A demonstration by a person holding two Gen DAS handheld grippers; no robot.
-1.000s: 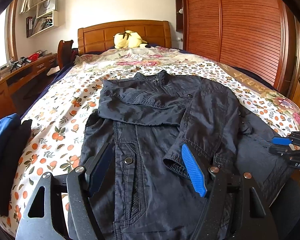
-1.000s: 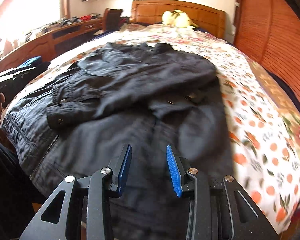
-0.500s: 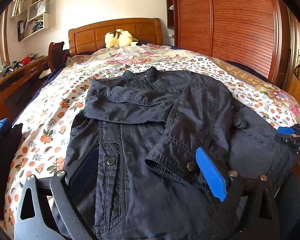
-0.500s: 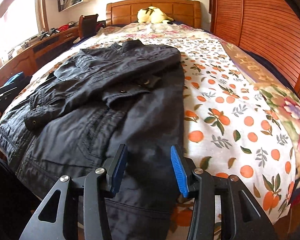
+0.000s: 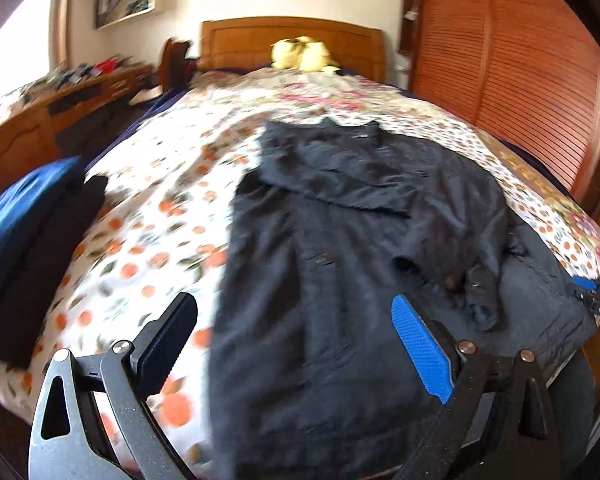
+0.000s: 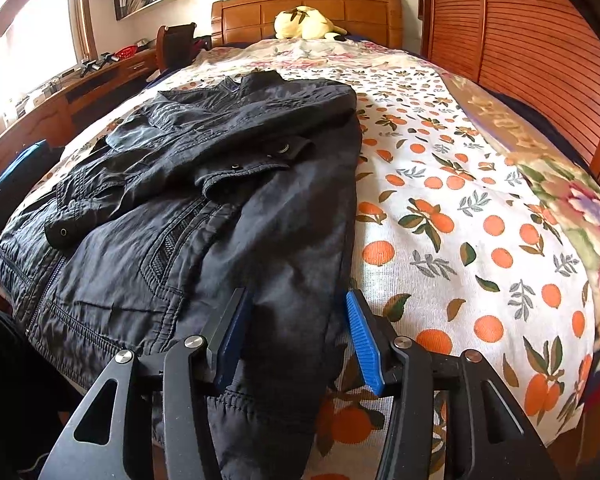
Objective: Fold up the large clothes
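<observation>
Right wrist: opening right tongs (image 6: 296, 336) straddle jacket (image 6: 204, 208) hem edge; left tongs (image 5: 296, 340) gape wide, empty.

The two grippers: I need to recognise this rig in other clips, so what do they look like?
Both are alike. The left gripper and right gripper each have two black angular fingers with triangular cut-outs and round silver rivets at the pivots. The inner faces carry bright blue ribbed pads. In the left wrist view, the right gripper shows small white lettering on its black body. No cables or sleeves are visible.
</observation>
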